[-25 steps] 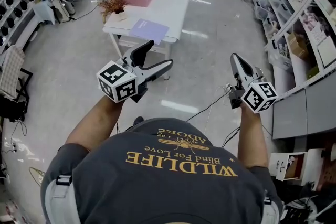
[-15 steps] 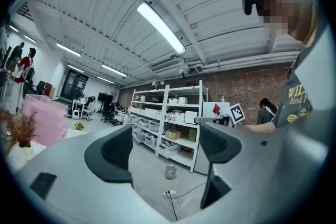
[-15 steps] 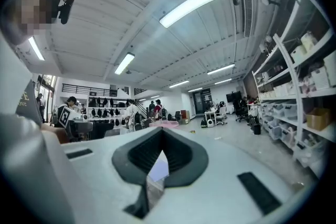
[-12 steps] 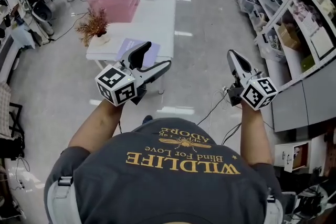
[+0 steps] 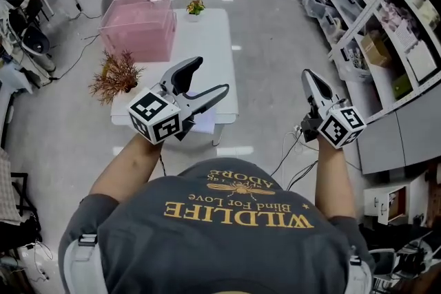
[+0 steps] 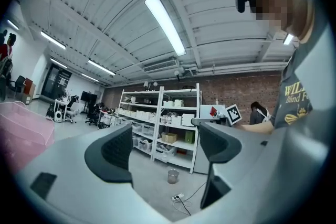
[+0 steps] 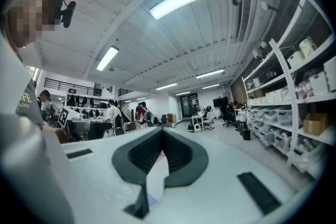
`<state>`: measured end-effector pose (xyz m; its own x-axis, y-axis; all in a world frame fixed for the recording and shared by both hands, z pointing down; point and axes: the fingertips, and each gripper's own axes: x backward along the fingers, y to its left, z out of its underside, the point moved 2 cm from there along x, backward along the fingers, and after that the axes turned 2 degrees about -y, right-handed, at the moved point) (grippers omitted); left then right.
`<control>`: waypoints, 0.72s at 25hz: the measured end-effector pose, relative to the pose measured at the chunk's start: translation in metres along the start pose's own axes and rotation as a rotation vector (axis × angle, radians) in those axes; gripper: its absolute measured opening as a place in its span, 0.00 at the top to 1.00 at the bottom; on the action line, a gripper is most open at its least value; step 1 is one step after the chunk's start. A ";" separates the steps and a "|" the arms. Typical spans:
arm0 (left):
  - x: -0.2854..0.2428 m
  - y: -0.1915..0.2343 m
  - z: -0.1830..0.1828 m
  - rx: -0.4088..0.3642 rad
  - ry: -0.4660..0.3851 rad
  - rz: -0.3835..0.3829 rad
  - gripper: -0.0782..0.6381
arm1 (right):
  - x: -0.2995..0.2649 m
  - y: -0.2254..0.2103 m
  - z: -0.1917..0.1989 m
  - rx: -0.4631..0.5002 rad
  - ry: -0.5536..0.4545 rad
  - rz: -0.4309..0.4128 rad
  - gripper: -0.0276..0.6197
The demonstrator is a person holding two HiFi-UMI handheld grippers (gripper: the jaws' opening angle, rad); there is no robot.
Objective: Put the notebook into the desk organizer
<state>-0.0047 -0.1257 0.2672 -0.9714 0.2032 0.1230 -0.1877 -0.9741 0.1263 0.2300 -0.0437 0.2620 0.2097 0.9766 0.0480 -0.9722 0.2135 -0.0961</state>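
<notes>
A pink translucent desk organizer [image 5: 138, 25] stands at the far left of a white table [image 5: 215, 38] ahead of me. Only a pale lavender corner of the notebook [image 5: 202, 122] shows at the table's near edge; my left gripper [image 5: 205, 81] covers the rest. That gripper is held in the air over the near end of the table, open and empty, as the left gripper view [image 6: 165, 147] also shows. My right gripper [image 5: 309, 76] hangs over the floor to the right of the table, shut on nothing, its jaws [image 7: 160, 134] meeting at the tips.
A dried brown plant [image 5: 114, 76] sits at the table's left edge and a small green plant [image 5: 195, 7] at its far end. Storage shelves [image 5: 375, 7] run along the right. A cable [image 5: 293, 148] lies on the floor. Chairs [image 5: 31, 38] stand at the left.
The table has come nearer and lower in the head view. The left gripper now covers most of the notebook. Both grippers keep their states.
</notes>
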 end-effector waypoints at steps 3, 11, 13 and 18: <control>-0.014 0.047 0.012 0.022 0.008 -0.007 0.33 | -0.044 -0.018 0.012 -0.005 0.012 -0.001 0.96; -0.061 0.094 0.038 0.051 0.045 -0.084 0.33 | -0.099 -0.081 0.031 -0.038 0.034 -0.063 0.96; -0.076 0.100 0.045 0.046 0.050 -0.125 0.33 | -0.114 -0.103 0.033 -0.042 0.032 -0.104 0.96; -0.125 0.108 0.062 0.065 0.035 -0.261 0.33 | -0.151 -0.158 0.034 -0.023 0.041 -0.250 0.96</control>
<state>0.1056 -0.2506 0.3267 -0.8958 0.4423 0.0442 -0.4241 -0.8803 0.2125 0.3486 -0.2258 0.3040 0.4477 0.8936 0.0326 -0.8872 0.4484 -0.1085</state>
